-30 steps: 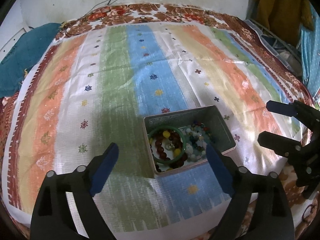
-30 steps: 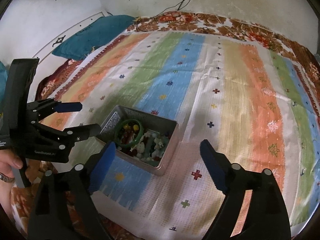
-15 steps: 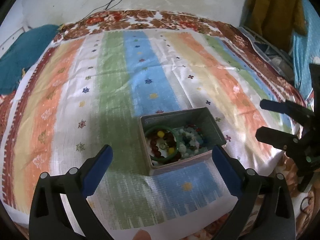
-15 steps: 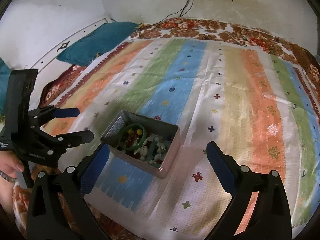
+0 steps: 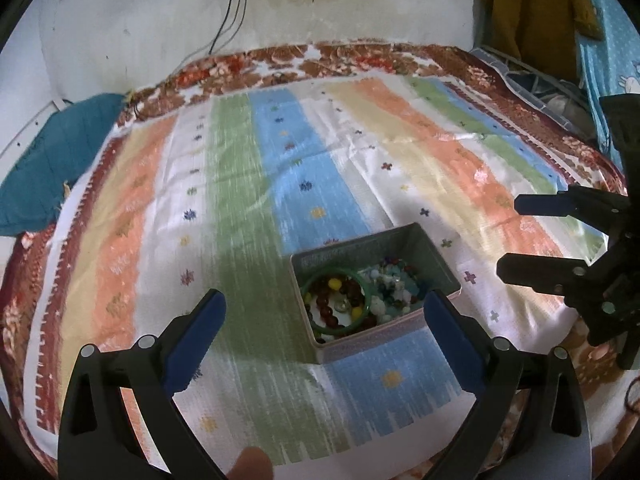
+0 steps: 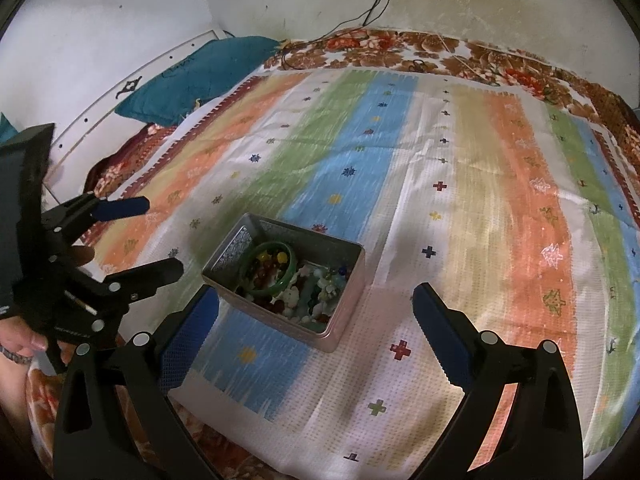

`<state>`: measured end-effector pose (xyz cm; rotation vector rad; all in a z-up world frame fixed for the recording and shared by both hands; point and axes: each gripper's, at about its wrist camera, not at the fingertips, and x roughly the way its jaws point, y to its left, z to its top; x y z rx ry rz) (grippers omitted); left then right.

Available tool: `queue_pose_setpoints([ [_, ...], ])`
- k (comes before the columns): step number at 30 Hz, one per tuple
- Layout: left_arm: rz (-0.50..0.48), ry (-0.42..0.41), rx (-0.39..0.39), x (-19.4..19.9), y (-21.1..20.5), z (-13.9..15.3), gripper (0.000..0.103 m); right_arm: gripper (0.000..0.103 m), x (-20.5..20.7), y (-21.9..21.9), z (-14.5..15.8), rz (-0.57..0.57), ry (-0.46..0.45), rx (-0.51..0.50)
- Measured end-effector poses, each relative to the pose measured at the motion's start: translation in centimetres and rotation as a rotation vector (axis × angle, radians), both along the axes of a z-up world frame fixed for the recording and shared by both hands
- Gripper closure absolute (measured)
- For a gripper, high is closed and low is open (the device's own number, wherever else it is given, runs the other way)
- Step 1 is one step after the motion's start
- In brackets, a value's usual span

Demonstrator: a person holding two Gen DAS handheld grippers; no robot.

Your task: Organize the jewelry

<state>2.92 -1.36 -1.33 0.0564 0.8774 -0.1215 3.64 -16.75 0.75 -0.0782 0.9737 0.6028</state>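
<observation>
Left wrist view: left gripper (image 5: 322,320) jaws spread wide, having just opened, nothing clamped. Metal tin (image 5: 436,254) right of centre on striped cloth (image 5: 240,200), between the fingertips and beyond them. Green bangle (image 5: 362,286) on beads inside; jewelry apparently gathered there for sorting.

Right wrist view: right gripper (image 6: 316,318) likewise just opened, empty, tin (image 6: 348,280) at left-centre.

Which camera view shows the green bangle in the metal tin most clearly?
The left wrist view: it looks down into the tin, so the whole green bangle shows as a ring around dark beads. The right wrist view shows the bangle too, but smaller and more slanted, partly behind the tin's near wall.
</observation>
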Motion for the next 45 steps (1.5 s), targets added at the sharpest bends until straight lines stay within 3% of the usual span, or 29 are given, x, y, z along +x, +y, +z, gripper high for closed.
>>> queue_pose_setpoints([
  [14,-0.001,-0.027,-0.064,-0.5,0.5,0.6,0.006,0.005,0.4,-0.1,-0.6,-0.013,0.027,-0.014],
  [45,-0.016,0.010,-0.053,-0.2,0.3,-0.2,0.006,0.005,0.4,0.5,-1.0,0.010,0.053,-0.031],
])
